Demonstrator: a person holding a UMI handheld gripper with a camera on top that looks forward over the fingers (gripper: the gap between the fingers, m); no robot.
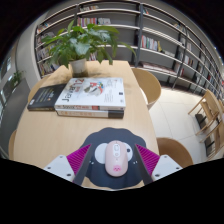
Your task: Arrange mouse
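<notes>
Left finger pad [80, 157], magenta, sits just left of the mouse [118, 158]. Mouse is white with pink trim, lying on a dark round mouse mat [118, 142] at the near edge of the wooden table [60, 130]. Gripper [114, 160] is open wide; mouse stands between the fingers, contact at the sides not clear. Beyond: dark book [46, 97], larger book [92, 96], potted plant [78, 45], chair [148, 87] to the right, bookshelves [160, 35] behind.

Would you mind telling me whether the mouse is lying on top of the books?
No, the mouse lies on a dark mouse pad between the hand-held gripper fingers, with the books farther along the table.
</notes>
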